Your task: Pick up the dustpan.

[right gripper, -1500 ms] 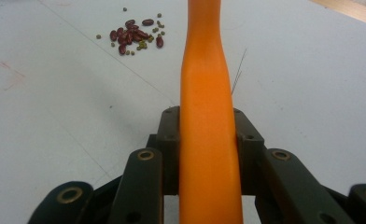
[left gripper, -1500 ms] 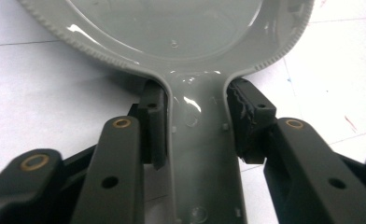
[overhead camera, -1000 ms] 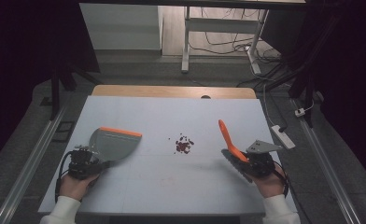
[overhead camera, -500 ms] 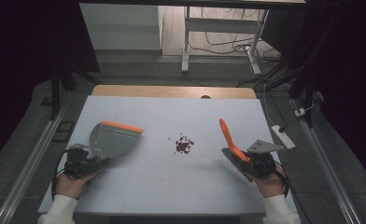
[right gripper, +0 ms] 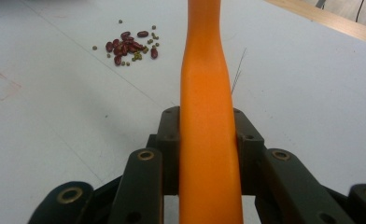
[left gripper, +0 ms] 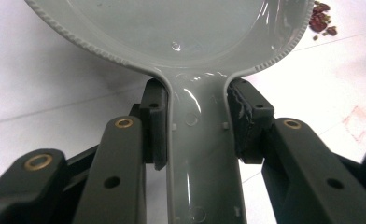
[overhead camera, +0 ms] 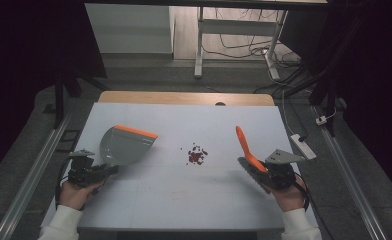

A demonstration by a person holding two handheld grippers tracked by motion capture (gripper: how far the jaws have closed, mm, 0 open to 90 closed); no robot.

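My left gripper (overhead camera: 109,169) is shut on the handle of a grey dustpan (overhead camera: 125,146) with an orange front lip, at the table's left. In the left gripper view the pads (left gripper: 155,123) clamp the handle's two sides below the dustpan (left gripper: 172,32). At the table's right, my right gripper (overhead camera: 254,169) is shut on an orange brush handle (overhead camera: 244,145) that slants up and away. The right gripper view has that handle (right gripper: 205,93) rising between the jaws. A small pile of red and green beans (overhead camera: 197,155) lies at the table's middle, apart from both tools.
The white table (overhead camera: 184,205) has a wooden strip (overhead camera: 184,97) along its far edge. A white power strip (overhead camera: 303,145) lies off the right edge. Beans (right gripper: 130,46) lie ahead and to the left of the brush. A faint reddish stain (left gripper: 356,123) marks the tabletop.
The dustpan's orange lip has shifted slightly farther up the high view with the left hand. The right hand and brush have stayed put.
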